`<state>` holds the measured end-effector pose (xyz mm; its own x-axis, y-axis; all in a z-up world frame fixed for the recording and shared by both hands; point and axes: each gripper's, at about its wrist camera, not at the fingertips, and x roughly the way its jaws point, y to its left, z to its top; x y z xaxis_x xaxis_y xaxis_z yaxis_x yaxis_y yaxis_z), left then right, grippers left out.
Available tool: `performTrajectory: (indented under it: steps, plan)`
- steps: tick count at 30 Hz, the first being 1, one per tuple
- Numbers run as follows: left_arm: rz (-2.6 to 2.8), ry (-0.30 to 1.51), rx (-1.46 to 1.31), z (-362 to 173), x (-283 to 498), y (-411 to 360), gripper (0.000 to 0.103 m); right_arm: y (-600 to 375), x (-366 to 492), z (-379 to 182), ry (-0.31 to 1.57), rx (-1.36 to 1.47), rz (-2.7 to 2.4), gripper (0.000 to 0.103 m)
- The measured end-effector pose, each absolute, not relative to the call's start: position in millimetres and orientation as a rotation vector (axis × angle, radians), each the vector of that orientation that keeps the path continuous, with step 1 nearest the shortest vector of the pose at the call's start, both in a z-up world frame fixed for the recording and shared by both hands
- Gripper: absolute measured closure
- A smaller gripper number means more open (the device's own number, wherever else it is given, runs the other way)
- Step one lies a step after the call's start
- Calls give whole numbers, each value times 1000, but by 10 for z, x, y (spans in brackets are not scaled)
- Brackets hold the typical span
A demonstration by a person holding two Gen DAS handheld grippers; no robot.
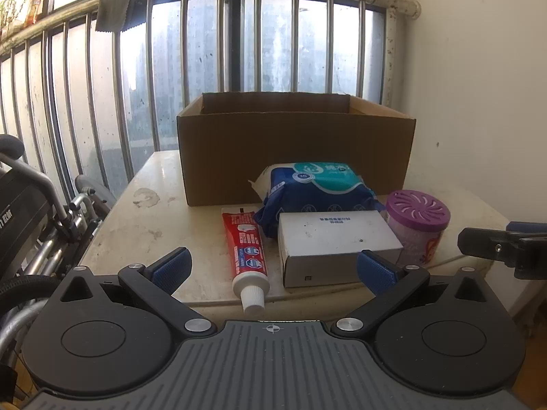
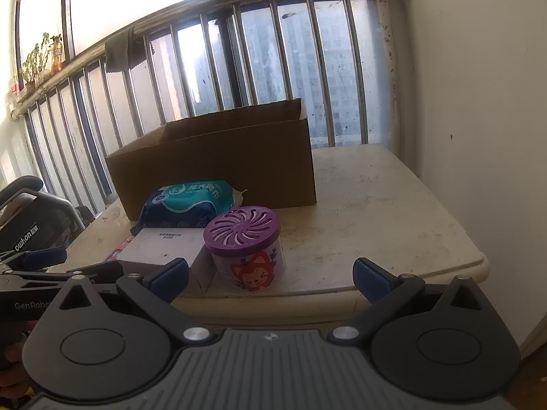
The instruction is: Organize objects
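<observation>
An open cardboard box (image 1: 294,150) stands at the back of a cream table (image 1: 147,218). In front of it lie a red toothpaste tube (image 1: 247,253), a blue wipes pack (image 1: 316,189), a white carton (image 1: 336,242) and a purple-lidded air freshener tub (image 1: 417,222). My left gripper (image 1: 273,268) is open and empty at the table's front edge, before the tube and carton. My right gripper (image 2: 271,278) is open and empty just before the tub (image 2: 247,246). The box (image 2: 218,164), wipes (image 2: 191,201) and carton (image 2: 164,246) also show in the right wrist view.
A metal railing (image 1: 218,44) and window run behind the table. A white wall (image 1: 478,102) stands at the right. A folded wheelchair (image 1: 37,218) sits left of the table. A cloth (image 1: 118,8) hangs over the rail.
</observation>
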<state>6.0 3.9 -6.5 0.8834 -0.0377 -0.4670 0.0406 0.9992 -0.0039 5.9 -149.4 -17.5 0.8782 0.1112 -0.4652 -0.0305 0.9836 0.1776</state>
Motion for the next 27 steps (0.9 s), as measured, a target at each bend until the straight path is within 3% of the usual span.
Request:
performTrajectory:
  steps: [27]
  plan:
    - [-57, 489, 10, -86, 69, 23, 0, -1514, 59, -217, 512, 174, 73, 0]
